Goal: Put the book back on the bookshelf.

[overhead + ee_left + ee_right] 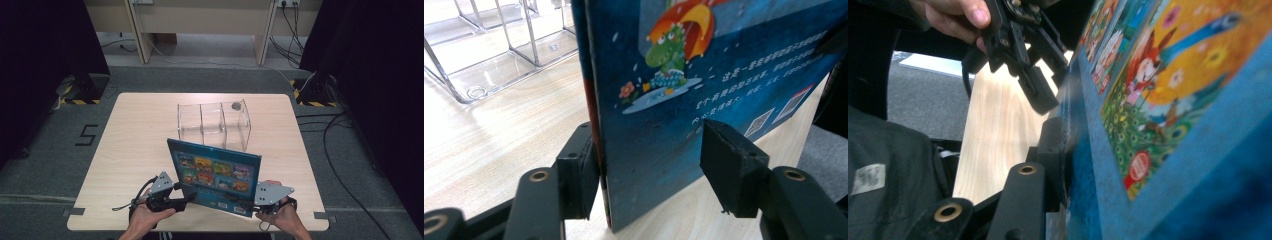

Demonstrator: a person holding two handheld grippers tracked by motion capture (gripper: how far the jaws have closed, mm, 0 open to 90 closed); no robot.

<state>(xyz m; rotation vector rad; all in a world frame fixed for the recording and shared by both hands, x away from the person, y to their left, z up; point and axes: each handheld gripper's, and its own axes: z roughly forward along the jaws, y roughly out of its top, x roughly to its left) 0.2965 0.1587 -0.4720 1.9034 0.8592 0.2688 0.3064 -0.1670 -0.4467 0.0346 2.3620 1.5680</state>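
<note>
- High view: blue picture book (216,175) stands tilted near the front edge of the table (135,150), held up between the two grippers — left gripper (186,199) at its lower left corner, right gripper (250,204) at its lower right. Clear three-bay organizer (214,125) sits just behind the book, a small round grey thing (235,105) at its far right corner. Judgement: step in hand is steadying the book upright before carrying it to a bay; keep both hands level so the cover doesn't twist.
- Left gripper view: book's spine edge (596,125) rests against the left jaw; the right jaw stands clear of the cover with a visible gap. Jaws straddle the book, not clamped. Advice — close fully before lifting, else the corner pivots on the table.
- Right gripper view: book cover (1168,100) lies hard against the one jaw that shows; the other is hidden behind the book, so I can't tell from here whether it clamps. Left gripper (1040,95) and its hand (955,17) show beyond, at the far edge. Keep this side still while the left one sets.
</note>
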